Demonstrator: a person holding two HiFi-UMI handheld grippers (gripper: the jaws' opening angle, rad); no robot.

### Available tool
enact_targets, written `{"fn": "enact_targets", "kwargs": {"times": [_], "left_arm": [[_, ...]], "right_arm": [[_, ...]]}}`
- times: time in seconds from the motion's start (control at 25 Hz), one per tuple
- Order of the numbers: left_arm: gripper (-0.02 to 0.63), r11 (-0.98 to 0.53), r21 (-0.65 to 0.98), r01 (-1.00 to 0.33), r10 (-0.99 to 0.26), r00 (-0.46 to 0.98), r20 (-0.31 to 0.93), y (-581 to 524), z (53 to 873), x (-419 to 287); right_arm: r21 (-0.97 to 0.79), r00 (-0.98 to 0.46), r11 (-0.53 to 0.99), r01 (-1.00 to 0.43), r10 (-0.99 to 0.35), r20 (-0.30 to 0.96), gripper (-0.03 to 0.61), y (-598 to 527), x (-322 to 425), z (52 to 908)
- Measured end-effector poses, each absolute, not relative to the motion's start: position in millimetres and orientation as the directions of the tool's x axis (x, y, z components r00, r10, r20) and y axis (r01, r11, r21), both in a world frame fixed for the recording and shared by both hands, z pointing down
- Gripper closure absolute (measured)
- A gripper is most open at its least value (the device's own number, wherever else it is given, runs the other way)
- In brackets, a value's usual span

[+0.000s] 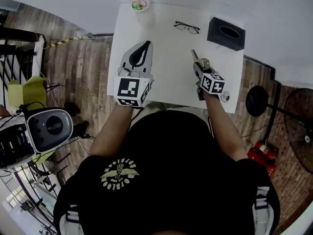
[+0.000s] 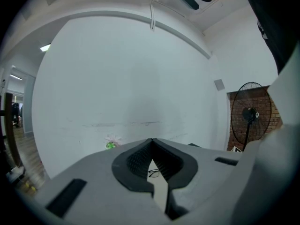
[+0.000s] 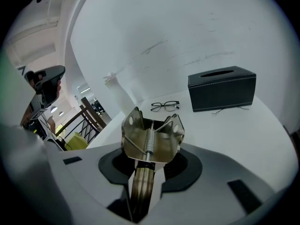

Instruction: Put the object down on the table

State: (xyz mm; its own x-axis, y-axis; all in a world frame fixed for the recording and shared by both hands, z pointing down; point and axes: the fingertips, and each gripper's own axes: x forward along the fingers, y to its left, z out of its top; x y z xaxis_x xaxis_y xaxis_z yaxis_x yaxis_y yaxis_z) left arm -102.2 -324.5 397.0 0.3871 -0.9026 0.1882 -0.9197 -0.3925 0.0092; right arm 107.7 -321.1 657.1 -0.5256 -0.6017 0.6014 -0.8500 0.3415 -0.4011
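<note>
A brass-coloured metal spring clip [image 3: 152, 136] sticks out of my right gripper [image 3: 150, 159], which is shut on the clip's handles, with the clip's mouth pointing away. In the head view this gripper [image 1: 197, 63] hovers over the right half of the white table [image 1: 171, 84], with the clip [image 1: 199, 58] at its tip. My left gripper [image 1: 142, 51] is over the table's left half. Its jaws meet at the tips [image 2: 151, 141] with nothing between them.
Black-rimmed glasses [image 1: 187, 27] lie at the table's far side, with a black tissue box [image 1: 226, 33] to their right. A small potted pink flower [image 1: 141, 4] stands at the far left corner. A standing fan [image 1: 257, 101] is on the floor to the right.
</note>
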Motion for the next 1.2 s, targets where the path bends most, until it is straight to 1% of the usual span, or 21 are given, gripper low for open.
{"fn": "enact_targets", "kwargs": {"times": [0.32, 0.68, 0.88, 0.92, 1.08, 1.2], "left_arm": [[0.607, -0.373, -0.001, -0.928, -0.907, 0.364, 0.211, -315, 403, -111], [0.607, -0.364, -0.003, -0.931, -0.908, 0.354, 0.226, -312, 406, -118], [0.607, -0.376, -0.008, -0.926, -0.903, 0.365, 0.225, -314, 407, -117], [0.607, -0.380, -0.008, -0.925, -0.903, 0.369, 0.222, -314, 406, -116], [0.607, -0.397, -0.010, -0.918, -0.898, 0.386, 0.212, -318, 400, -113], [0.607, -0.409, -0.006, -0.912, -0.894, 0.400, 0.201, -320, 397, -111]], "right_arm": [[-0.445, -0.526, 0.287, -0.848, -0.553, 0.646, 0.451, -311, 109, 690], [-0.439, -0.509, 0.262, -0.860, -0.509, 0.694, 0.451, -305, 106, 712], [-0.506, -0.534, 0.197, -0.840, -0.472, 0.702, 0.450, -300, 103, 723], [-0.521, -0.542, 0.188, -0.833, -0.465, 0.700, 0.443, -298, 102, 724], [-0.546, -0.578, 0.216, -0.809, -0.459, 0.675, 0.357, -298, 93, 717], [-0.503, -0.566, 0.265, -0.823, -0.454, 0.687, 0.318, -298, 95, 712]]}}
